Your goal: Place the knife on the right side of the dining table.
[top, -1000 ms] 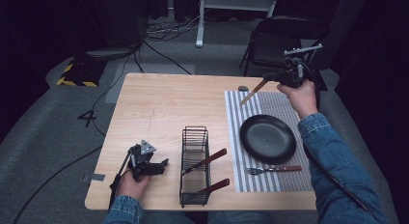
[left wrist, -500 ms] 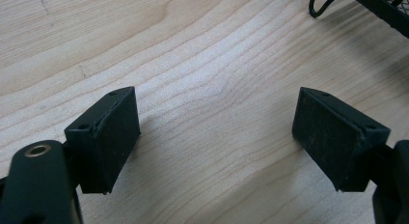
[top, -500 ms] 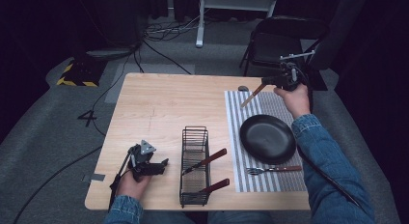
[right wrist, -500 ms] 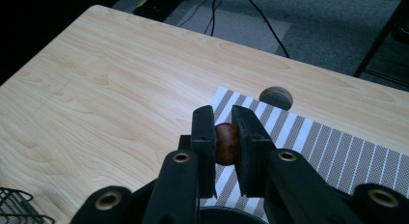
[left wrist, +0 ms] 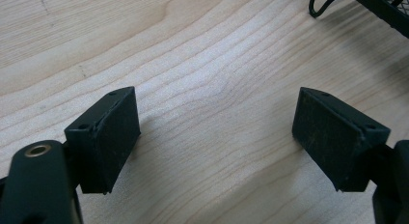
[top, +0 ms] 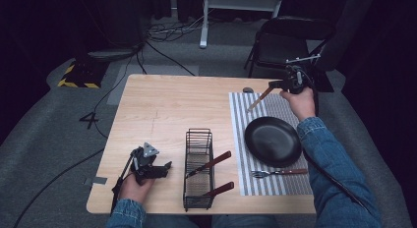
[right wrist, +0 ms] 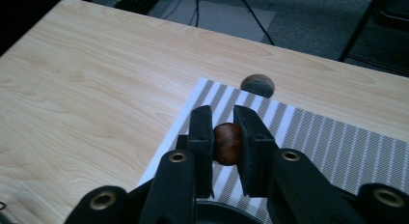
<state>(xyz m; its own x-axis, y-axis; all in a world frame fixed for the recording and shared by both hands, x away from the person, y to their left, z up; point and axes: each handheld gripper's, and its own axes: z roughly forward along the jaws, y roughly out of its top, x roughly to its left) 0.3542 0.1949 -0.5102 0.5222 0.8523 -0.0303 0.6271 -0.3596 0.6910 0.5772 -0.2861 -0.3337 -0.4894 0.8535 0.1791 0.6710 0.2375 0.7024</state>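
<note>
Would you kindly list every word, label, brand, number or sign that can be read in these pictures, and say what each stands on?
None: no readable text stands anywhere.
The yellow-and-black hazard striping on the floor left of the table is a pattern without words.
The black plate, striped placemat, wire rack and both grippers bear no visible labels.

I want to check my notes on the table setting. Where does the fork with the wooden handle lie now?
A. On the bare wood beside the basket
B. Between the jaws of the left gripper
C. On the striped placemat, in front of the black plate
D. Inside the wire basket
C: the fork lies on the striped placemat, on the person's side of the black plate.
</note>
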